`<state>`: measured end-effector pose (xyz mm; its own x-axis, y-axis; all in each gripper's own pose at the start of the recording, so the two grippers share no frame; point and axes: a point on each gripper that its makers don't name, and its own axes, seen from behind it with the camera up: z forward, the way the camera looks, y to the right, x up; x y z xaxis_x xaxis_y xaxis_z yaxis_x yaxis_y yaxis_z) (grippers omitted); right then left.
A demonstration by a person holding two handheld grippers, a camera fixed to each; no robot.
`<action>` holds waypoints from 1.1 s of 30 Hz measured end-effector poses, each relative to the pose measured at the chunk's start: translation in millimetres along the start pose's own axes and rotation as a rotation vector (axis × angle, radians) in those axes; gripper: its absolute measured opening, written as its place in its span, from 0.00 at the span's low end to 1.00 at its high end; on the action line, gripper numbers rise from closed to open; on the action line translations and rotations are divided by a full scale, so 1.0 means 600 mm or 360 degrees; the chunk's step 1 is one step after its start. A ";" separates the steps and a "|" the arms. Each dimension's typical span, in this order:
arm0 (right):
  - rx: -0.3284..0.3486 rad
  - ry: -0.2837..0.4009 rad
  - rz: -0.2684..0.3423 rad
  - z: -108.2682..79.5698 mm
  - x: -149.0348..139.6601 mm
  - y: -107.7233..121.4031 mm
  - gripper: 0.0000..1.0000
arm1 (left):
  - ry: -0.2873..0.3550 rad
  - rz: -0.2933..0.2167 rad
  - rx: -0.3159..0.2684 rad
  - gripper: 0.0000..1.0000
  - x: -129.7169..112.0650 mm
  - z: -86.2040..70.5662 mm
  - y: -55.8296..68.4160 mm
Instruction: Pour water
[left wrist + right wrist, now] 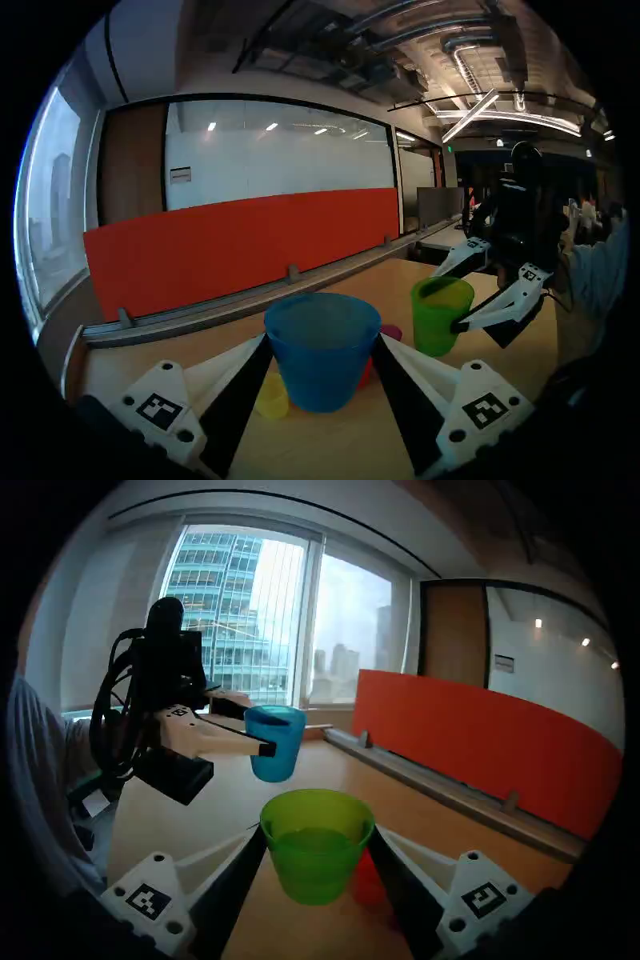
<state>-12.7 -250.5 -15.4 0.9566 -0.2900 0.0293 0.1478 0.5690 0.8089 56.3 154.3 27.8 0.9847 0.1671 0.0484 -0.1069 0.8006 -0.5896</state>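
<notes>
The blue cup [322, 368] sat clamped between the fingers of my left gripper [323, 342], upright above the wooden table [336, 448], with a small yellow cup [272, 397] just below it. My right gripper [318, 832] clasped the green cup [318, 860], upright with liquid inside, near the blue one.

Upright blue cup [322, 352], green cup [317, 845] (part-filled)

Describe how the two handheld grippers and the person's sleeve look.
The left gripper and right gripper have white wedge-shaped fingers with black inner faces and square black-and-white markers. Their bodies are black, with looped black cables. The sleeve is light grey-blue.
</notes>
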 end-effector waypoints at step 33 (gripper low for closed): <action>0.0095 -0.0451 0.0043 -0.024 -0.169 0.000 0.91 | -0.0579 0.0102 -0.0384 0.85 -0.231 0.030 0.120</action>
<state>-106.3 -210.0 -27.0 0.8503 -0.4838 0.2073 0.1003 0.5356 0.8385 -90.6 199.1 -7.0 0.8601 0.4383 0.2611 -0.0883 0.6320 -0.7699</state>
